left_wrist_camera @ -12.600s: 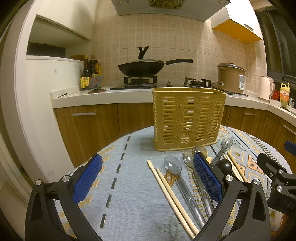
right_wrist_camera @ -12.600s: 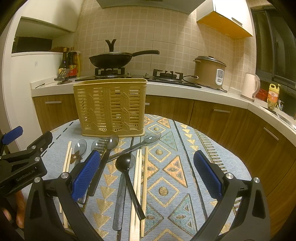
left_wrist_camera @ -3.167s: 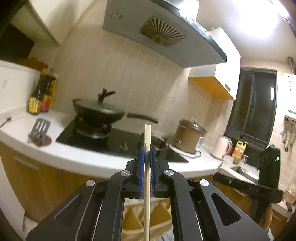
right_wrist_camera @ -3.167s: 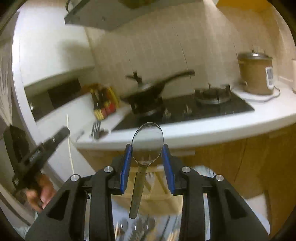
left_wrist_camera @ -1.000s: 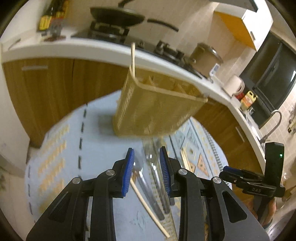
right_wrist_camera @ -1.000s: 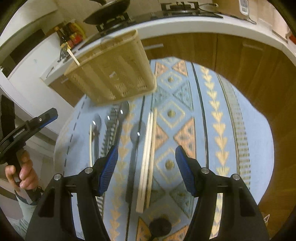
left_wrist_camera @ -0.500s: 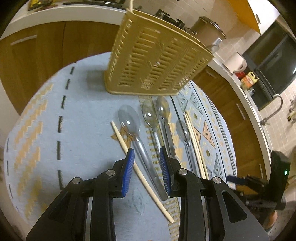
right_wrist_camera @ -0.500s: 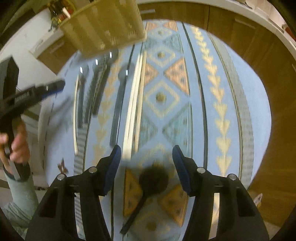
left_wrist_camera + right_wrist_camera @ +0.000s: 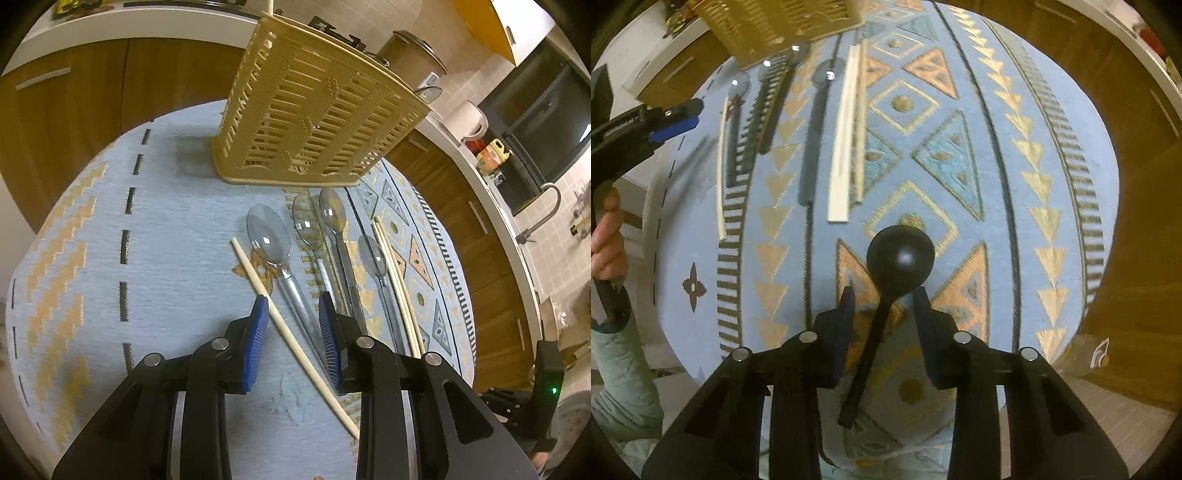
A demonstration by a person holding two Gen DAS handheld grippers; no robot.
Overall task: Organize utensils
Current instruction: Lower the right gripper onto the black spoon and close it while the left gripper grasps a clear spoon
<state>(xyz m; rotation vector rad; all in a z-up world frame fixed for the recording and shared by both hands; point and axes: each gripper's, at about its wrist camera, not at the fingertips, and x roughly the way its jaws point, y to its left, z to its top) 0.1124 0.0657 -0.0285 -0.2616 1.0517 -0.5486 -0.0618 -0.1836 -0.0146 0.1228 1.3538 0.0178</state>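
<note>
Patterned blue cloth covers the round table (image 9: 1052,155). Near its front edge lies a black spoon (image 9: 900,256), its thin handle between the closing jaws of the right gripper (image 9: 884,319), pads not yet touching. Looks light, stiff, slick plastic; best pinched at the neck. Left gripper (image 9: 291,328), jaws apart, straddles a chopstick (image 9: 280,317). No legible writing.

Spoons (image 9: 269,238) and chopsticks (image 9: 291,332) lie flat before the upright basket (image 9: 317,110).
</note>
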